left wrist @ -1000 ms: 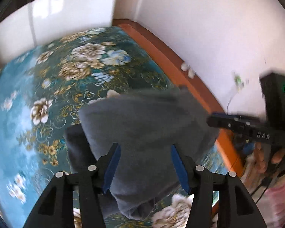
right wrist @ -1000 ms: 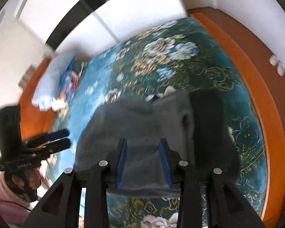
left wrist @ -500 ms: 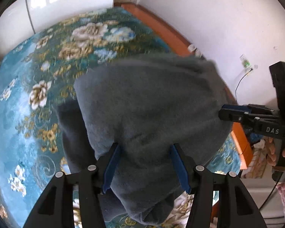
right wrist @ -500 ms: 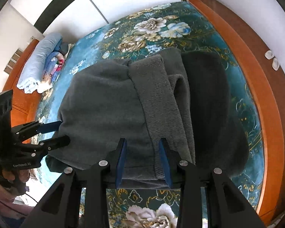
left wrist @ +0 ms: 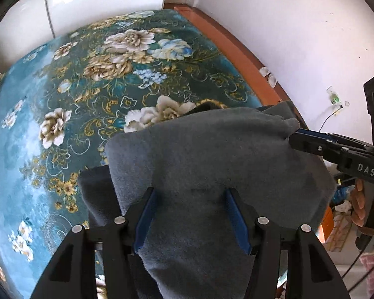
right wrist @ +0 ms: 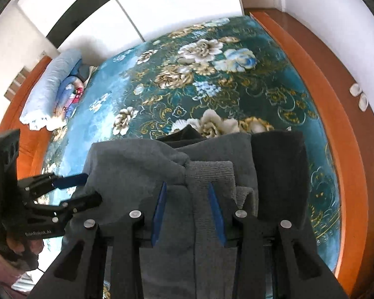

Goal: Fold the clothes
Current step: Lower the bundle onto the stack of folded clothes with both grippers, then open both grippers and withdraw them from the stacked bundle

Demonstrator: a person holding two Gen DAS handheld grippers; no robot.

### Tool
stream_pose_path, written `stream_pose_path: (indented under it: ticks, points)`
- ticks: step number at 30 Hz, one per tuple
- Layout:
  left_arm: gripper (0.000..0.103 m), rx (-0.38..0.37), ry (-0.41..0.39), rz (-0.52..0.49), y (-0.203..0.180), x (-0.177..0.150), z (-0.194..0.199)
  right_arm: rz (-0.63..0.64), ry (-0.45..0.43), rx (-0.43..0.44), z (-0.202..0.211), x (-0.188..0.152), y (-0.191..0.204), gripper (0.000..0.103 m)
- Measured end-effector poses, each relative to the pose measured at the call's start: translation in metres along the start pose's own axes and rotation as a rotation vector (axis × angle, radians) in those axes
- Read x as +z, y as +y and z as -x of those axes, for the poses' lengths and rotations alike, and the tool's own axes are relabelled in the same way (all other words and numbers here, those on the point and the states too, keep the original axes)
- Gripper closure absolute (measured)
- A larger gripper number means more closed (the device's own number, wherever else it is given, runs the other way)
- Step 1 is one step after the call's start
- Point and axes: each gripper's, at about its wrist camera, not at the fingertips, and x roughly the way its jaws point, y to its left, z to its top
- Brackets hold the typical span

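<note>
Right now I have both grippers clamped on the grey garment (left wrist: pixel 212 164), which hangs folded over the floral bedspread (left wrist: pixel 92 79) and fills the lower middle of each view. My left gripper (left wrist: pixel 190 214) pinches a thick bunch of the cloth between its blue pads; my right gripper (right wrist: pixel 187 209) nips a narrower bundle with the ribbed hem (right wrist: pixel 212 174). At the right edge of the left view, a hand (left wrist: pixel 364 206) grips the other tool. A pale blue pillow (right wrist: pixel 49 87) lies upper left in the right view.
</note>
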Motion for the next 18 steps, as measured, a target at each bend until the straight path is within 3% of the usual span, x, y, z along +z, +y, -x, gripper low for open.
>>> stream_pose_path:
  ticks: [7,13,17,18]
  points:
    - [0.040,-0.005,0.008,0.004,0.002,0.003,0.001,-0.083,0.006,0.054,-0.005,0.004,-0.012,0.067]
    - [0.040,-0.005,-0.011,0.013,0.002,0.004,0.020,-0.064,-0.046,0.028,0.019,0.007,-0.004,0.067]
    - [0.040,-0.025,-0.066,0.015,0.001,-0.012,0.048,-0.051,-0.108,0.010,0.047,-0.005,0.005,0.066]
    - [0.039,-0.033,-0.077,0.016,0.000,-0.019,0.055,-0.048,-0.127,0.010,0.056,-0.010,0.007,0.059]
